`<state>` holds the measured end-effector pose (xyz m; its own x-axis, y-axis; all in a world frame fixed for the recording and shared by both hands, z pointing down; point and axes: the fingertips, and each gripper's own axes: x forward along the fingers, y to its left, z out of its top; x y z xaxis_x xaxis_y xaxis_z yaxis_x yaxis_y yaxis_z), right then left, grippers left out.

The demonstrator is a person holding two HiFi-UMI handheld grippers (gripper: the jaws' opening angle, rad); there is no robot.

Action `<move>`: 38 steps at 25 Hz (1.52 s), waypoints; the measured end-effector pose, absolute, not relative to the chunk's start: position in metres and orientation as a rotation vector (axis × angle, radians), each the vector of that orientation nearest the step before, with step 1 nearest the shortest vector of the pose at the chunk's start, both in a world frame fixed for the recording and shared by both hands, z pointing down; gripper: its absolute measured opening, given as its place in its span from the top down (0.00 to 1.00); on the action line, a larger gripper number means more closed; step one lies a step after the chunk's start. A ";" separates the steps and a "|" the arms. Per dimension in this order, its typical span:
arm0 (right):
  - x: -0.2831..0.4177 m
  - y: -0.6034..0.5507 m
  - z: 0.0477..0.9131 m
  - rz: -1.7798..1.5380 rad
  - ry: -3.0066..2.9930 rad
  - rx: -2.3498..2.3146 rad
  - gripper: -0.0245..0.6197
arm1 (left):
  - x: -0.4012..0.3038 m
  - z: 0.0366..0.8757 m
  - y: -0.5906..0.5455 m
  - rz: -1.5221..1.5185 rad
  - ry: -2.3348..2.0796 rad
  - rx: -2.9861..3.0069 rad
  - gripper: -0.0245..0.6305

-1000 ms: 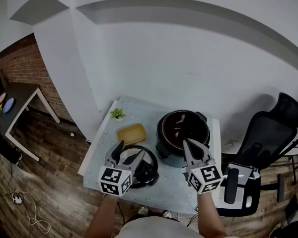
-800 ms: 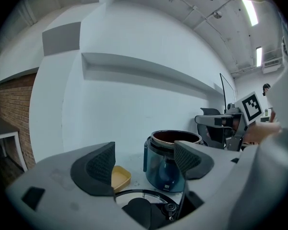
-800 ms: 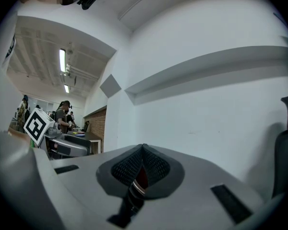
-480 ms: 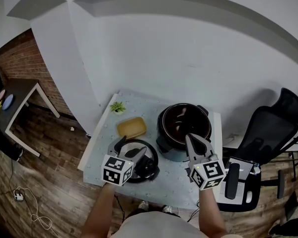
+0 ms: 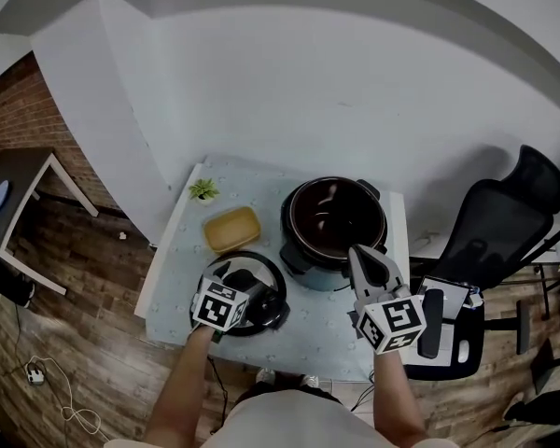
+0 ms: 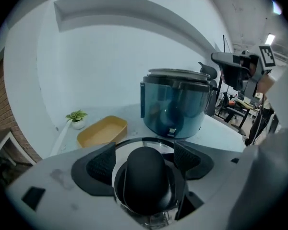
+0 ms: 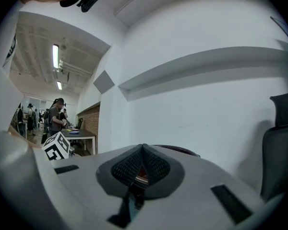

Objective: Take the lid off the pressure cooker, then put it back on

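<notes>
The left gripper (image 6: pixel 145 150) tilts down, jaws just opened astride the knob (image 6: pixel 145 178) of the lid (image 5: pixel 272 299) by the table's (image 5: pixel 308 348) front edge; the right gripper (image 7: pixel 143 151) points level, jaws together.

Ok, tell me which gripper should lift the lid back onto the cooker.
Left. The left gripper sits over the lid, its fingers just opened wide either side of the black knob, not pressing it. The right gripper is shut and empty near the open pot, away from the lid.

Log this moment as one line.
left gripper: open, just widened, knob between jaws | lid: on table beside cooker | cooker: uncovered | right gripper: shut, empty
</notes>
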<state>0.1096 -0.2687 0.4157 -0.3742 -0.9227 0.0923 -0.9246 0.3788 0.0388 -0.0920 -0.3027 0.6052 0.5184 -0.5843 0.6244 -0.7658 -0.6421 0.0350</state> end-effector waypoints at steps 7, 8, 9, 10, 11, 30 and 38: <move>0.127 -0.264 0.421 0.049 -2.477 1.740 0.96 | -0.095 0.639 -0.302 0.925 -1.109 2.375 0.43; 0.129 -0.264 0.422 0.050 -2.472 1.744 0.96 | -0.095 0.642 -0.302 0.927 -1.112 2.367 0.43; 0.131 -0.264 0.422 0.052 -2.468 1.747 0.96 | -0.095 0.644 -0.301 0.924 -1.116 2.361 0.43; 0.132 -0.263 0.422 0.053 -2.465 1.750 0.96 | -0.095 0.645 -0.301 0.915 -1.118 2.356 0.43; 0.133 -0.262 0.423 0.054 -2.461 1.753 0.96 | -0.095 0.646 -0.301 0.904 -1.121 2.352 0.43; 0.148 -0.247 0.420 0.040 -2.427 1.785 0.96 | -0.097 0.644 -0.302 0.881 -1.151 2.329 0.54; 0.145 -0.245 0.416 0.029 -2.446 1.781 0.96 | -0.103 0.622 -0.299 0.873 -1.158 2.319 0.54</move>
<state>0.1452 -0.2448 0.4159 -0.3026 -0.9474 0.1046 -0.9496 0.3091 0.0526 -0.1028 -0.2987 0.6221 0.4608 -0.5626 0.6864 -0.8149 -0.5746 0.0761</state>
